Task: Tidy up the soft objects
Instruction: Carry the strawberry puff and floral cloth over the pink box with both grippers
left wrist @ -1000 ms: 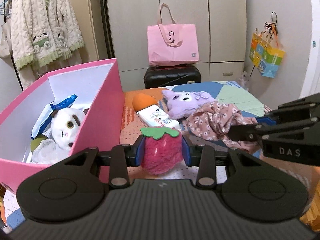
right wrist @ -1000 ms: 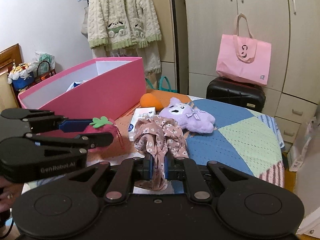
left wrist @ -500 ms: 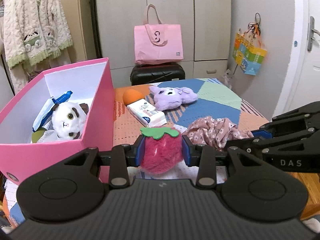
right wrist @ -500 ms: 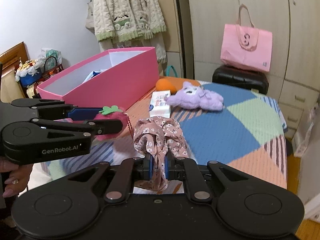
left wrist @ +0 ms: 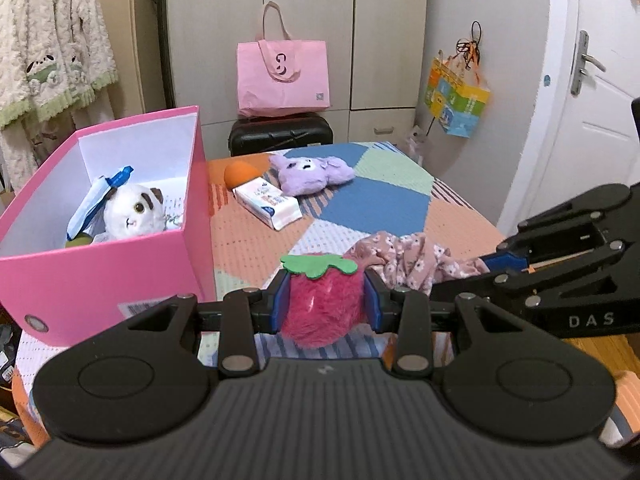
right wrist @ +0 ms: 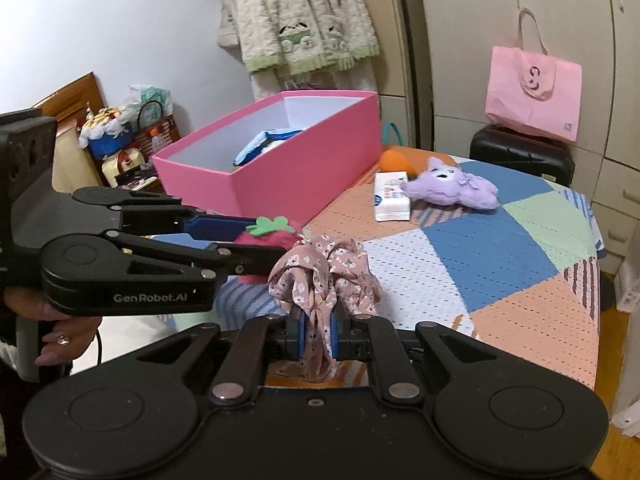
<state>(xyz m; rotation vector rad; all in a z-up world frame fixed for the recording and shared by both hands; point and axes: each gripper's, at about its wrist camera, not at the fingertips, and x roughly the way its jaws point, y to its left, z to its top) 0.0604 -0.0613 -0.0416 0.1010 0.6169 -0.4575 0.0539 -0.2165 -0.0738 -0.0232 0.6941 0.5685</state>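
With my left gripper (left wrist: 325, 306) pinching the strawberry plush (left wrist: 322, 299) and my right gripper (right wrist: 316, 337) pinching the floral cloth (right wrist: 325, 270), I should clear the pink box (left wrist: 120, 264) rim before releasing.

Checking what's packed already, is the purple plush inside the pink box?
No, the purple plush lies on the bedspread beside the tissue pack, outside the pink box.

left wrist: looks down along its fingers, close | right wrist: likewise (angled leftward) | shared: pink box (left wrist: 100, 268) (right wrist: 280, 184), patchwork bed (left wrist: 380, 208) (right wrist: 500, 240)
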